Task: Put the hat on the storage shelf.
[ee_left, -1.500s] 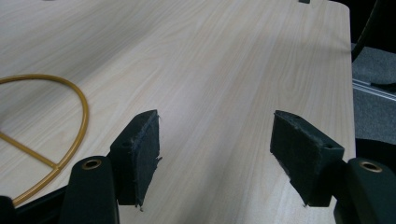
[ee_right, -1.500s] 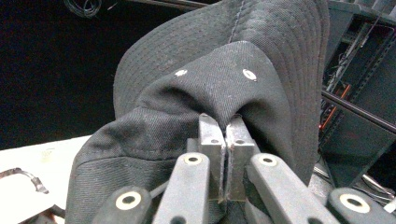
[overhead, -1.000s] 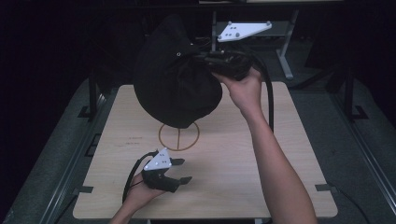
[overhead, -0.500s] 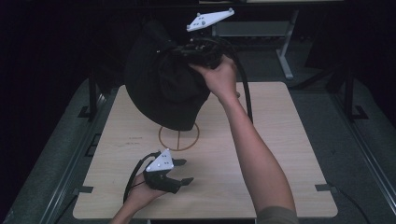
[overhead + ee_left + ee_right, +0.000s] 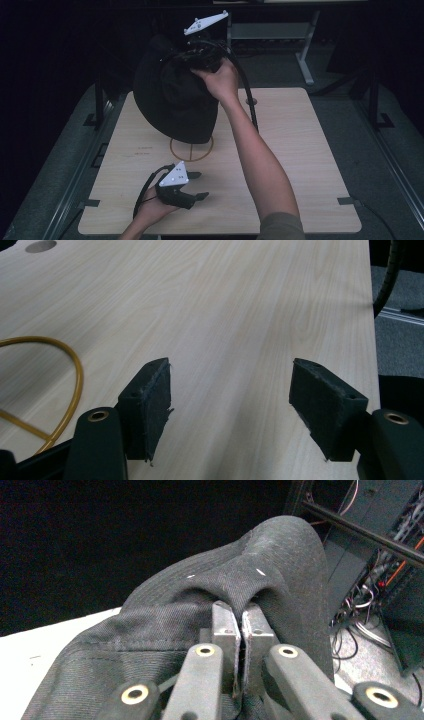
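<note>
High view: the right gripper (image 5: pixel 200 52) has its fingers clamped on a fold of the black cloth bag (image 5: pixel 175 100), which hangs above the far-left part of the tabletop (image 5: pixel 300 150), over the yellow ring mark (image 5: pixel 191 148). The left gripper (image 5: pixel 187 187) rests near the front edge, fingers wide apart and empty. Keep the pinch firm and carry the bag level so the fabric does not slip. Count: 1 bag, 2 grippers, 1 ring mark.

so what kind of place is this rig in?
Probably a lab or data-recording workspace, not a home. A bare wooden table with a circle marked on it stands in a darkened room, and cabled equipment racks sit behind it.
</note>
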`<state>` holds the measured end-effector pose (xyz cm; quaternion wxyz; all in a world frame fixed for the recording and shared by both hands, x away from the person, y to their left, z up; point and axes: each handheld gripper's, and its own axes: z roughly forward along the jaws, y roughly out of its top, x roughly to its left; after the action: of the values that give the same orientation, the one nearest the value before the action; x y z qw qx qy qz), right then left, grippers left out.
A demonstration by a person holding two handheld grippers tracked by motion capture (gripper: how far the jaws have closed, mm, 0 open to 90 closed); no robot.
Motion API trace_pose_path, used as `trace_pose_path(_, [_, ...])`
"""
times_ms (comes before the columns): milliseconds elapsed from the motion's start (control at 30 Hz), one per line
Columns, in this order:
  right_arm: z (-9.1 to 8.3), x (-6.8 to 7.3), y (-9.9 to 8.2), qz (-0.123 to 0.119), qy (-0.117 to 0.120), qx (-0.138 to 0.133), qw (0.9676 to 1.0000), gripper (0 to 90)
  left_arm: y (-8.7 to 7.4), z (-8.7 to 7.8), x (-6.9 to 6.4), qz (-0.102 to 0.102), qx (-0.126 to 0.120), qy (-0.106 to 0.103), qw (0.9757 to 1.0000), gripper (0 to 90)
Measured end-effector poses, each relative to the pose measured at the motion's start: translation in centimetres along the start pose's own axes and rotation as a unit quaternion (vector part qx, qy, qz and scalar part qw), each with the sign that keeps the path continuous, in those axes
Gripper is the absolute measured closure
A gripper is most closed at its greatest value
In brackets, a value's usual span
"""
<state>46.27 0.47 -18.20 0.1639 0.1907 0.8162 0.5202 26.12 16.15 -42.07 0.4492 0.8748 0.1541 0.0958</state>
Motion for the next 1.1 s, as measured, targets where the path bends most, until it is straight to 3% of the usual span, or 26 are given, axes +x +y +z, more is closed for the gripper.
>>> trace_pose_path(167, [1.1,-0.8,-0.3,0.017,0.002,0.023,0.9996,86.6,0.1,0.3,-0.2,0.007,0.005,-0.001,1.0000,32.5])
trace_pose_path(233, [2.1,-1.3,-0.6,0.020,-0.002,0.050,0.9985,85.9,0.1,0.4,-0.3,0.007,0.003,-0.001,1.0000,32.5])
trace_pose_path(367, [3.3,-1.5,-0.9,0.025,-0.004,0.072,0.9971,82.7,0.1,0.4,-0.2,0.008,0.005,-0.001,1.0000,32.5])
trace_pose_path(400, [3.8,-1.6,-1.1,0.028,-0.001,0.084,0.9961,81.0,0.0,0.4,-0.2,0.008,0.007,-0.002,0.9999,32.5])
trace_pose_path(467, [4.8,-1.7,-1.4,0.030,-0.005,0.108,0.9937,68.2,0.0,0.4,-0.4,0.010,0.009,-0.003,0.9999,32.5])
trace_pose_path(533, [5.3,-1.7,-1.6,0.034,0.002,0.126,0.9915,63.7,-0.1,0.4,-0.5,0.012,0.011,-0.005,0.9999,32.5])
trace_pose_path(633, [5.2,-1.6,-1.8,0.038,0.005,0.130,0.9908,58.9,-0.1,0.4,-0.7,0.012,0.008,-0.006,0.9999,32.5])
trace_pose_path(800, [4.1,-1.7,-2.1,0.047,0.008,0.102,0.9936,53.2,-0.2,0.2,-0.7,0.013,0.010,-0.003,0.9999,32.5])
trace_pose_path(900, [3.0,-1.8,-2.5,0.061,0.019,0.094,0.9935,50.3,-0.3,0.2,-0.7,0.009,0.008,-0.003,0.9999,32.5])
trace_pose_path(1100, [1.7,-1.7,-3.4,0.065,0.024,0.078,0.9945,47.2,-0.4,-0.2,-0.3,0.000,0.001,0.000,1.0000,32.1])
